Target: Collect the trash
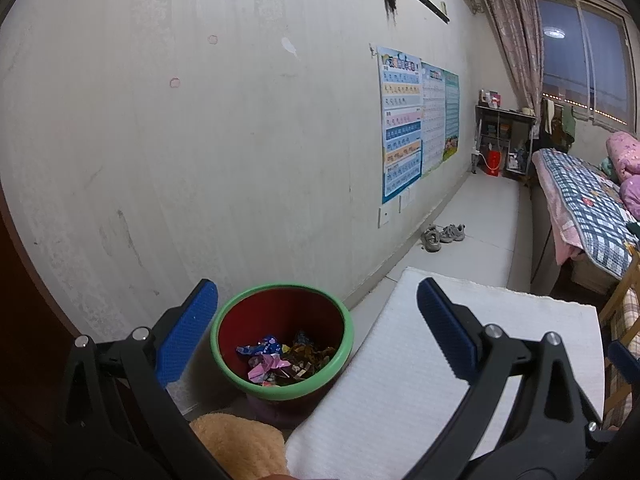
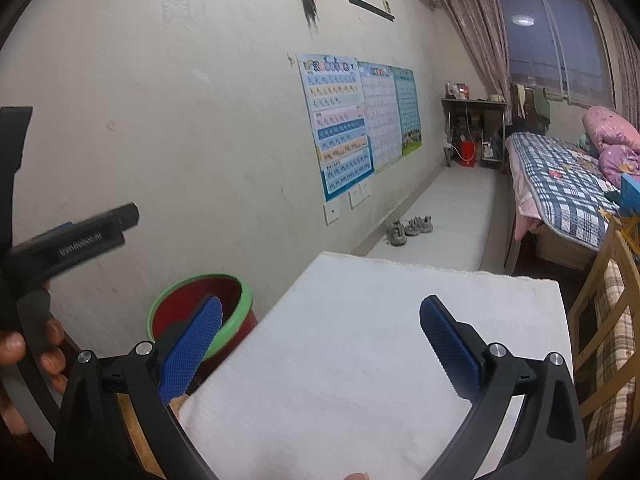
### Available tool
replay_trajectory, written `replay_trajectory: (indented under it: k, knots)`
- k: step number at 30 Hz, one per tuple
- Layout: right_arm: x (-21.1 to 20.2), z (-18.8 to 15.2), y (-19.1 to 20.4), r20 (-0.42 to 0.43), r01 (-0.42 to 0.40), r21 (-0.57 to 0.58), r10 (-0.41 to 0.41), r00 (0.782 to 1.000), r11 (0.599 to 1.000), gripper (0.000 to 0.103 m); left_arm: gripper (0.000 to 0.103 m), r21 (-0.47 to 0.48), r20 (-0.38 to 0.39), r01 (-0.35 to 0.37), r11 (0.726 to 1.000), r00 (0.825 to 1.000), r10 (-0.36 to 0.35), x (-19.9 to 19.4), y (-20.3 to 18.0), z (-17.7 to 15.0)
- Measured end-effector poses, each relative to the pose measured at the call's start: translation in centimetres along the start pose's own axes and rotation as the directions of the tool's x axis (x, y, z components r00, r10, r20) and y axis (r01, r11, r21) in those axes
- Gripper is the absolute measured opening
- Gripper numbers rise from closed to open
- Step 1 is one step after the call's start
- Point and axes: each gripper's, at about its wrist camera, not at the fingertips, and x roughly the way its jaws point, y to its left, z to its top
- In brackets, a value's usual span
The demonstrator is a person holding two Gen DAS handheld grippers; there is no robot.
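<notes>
Both grippers' fingers spread wide, nothing held. Left gripper [image 1: 316, 332] hovers over the bin [image 1: 282, 336], which sits on the floor against the wall, beside the white table [image 1: 400, 380]. Wrappers [image 1: 284, 358] already lie in the bin bottom. Right gripper [image 2: 320, 344] hangs above the table; no loose trash visible on it. Looks like a drop-off is finished or the job's nearly over. Next: scan for leftover litter before reaching.
</notes>
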Motion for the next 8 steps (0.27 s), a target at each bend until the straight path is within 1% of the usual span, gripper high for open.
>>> replay_trajectory:
  k: [3,5,6,8]
  knots:
    - [0.8,-1.5,-1.4,-0.046,0.035,0.0,-0.035,0.998,0.999,0.096,0.098,0.004,-0.02,0.001,1.0,1.0,-0.001,0.5,0.0,-0.2]
    - [1.6,-3.4,-3.0,-0.093,0.088,-0.001,-0.088,0.992,0.996,0.096,0.098,0.0,-0.034,-0.001,1.0,0.999,0.001,0.9,0.2,-0.5]
    - [2.0,-4.6,-4.1,-0.115,0.126,-0.005,-0.126,0.985,0.992,0.096,0.098,-0.002,-0.039,0.003,1.0,0.999,-0.003,1.1,0.4,-0.5]
    - [3.0,-6.7,-6.2,-0.157,0.221,-0.009,-0.22,0.963,0.975,0.096,0.098,-0.013,-0.062,0.014,1.0,0.998,-0.015,1.7,1.0,-1.0]
